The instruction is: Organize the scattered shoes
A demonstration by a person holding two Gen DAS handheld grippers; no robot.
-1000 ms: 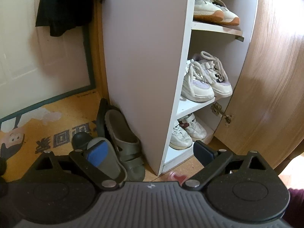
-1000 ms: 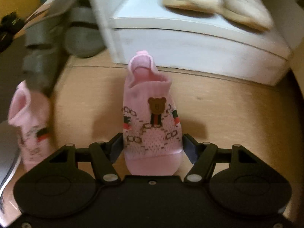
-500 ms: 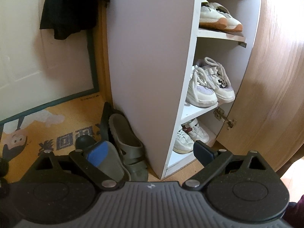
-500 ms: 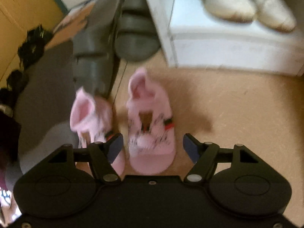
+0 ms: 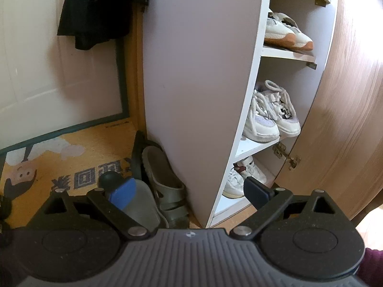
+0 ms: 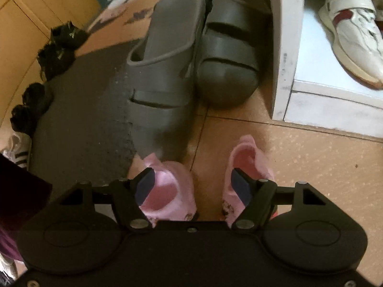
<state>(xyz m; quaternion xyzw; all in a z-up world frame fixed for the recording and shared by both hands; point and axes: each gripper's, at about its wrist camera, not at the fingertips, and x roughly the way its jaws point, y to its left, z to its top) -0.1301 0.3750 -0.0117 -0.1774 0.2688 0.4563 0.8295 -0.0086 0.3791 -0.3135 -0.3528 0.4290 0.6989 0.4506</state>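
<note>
You stand on tan floor tiles [image 6: 299, 157] beside a white shoe cabinet [image 5: 198, 76], a yellow doormat [image 5: 59, 157] at ten o'clock. Your right gripper [image 6: 192, 186] has just been opening; its jaws stand apart over bare floor, with one pink baby shoe [image 6: 167, 191] under the nine o'clock finger and the other pink shoe [image 6: 249, 167] under the three o'clock finger. Your left gripper [image 5: 189, 191] hangs apart, empty. The mat's lettering is unreadable.

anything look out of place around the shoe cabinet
Yes. Two pink baby shoes sit loose on the floor before the cabinet, and grey sandals lie beside it, one tipped against its side, while the sneakers sit neatly shelved.
</note>
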